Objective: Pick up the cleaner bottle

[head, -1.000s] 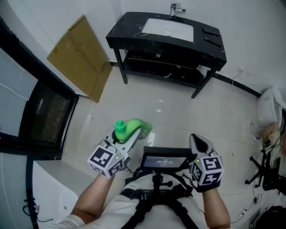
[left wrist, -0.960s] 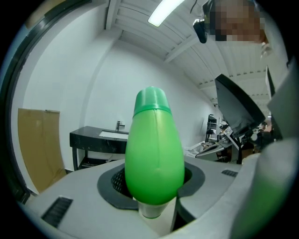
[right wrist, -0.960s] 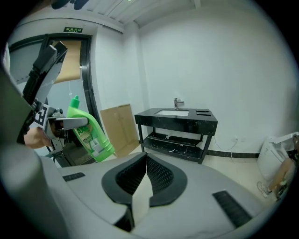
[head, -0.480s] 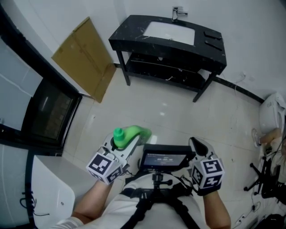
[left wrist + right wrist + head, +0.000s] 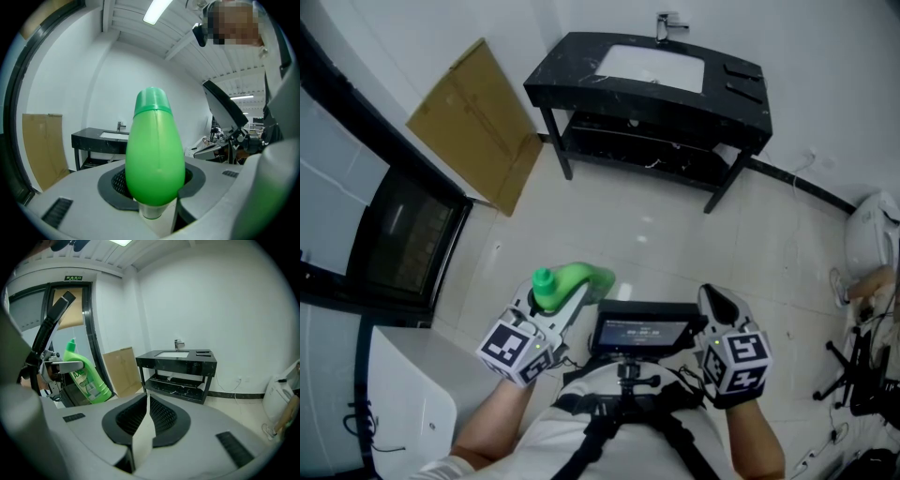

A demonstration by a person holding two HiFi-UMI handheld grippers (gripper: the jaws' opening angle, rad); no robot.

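The left tool [image 5: 565, 305] grips the green bottle [image 5: 574, 277], held in the air well in front of the black table [image 5: 741, 105]. The right tool [image 5: 719, 305], also before the table, is closed and empty.

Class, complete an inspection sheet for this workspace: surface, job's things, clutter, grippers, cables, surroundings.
Surface: pale tiled floor.
Job's things: green cleaner bottle, off the floor, held by the left gripper.
Clutter: black stand legs at the right edge; white object above them, unclear.
Grippers: left gripper shut on the bottle; right gripper shut, empty.
Cables: thin cable hanging from a wall socket.
Surroundings: black sink stand with tap; cardboard sheet leaning on the wall; dark glass door.
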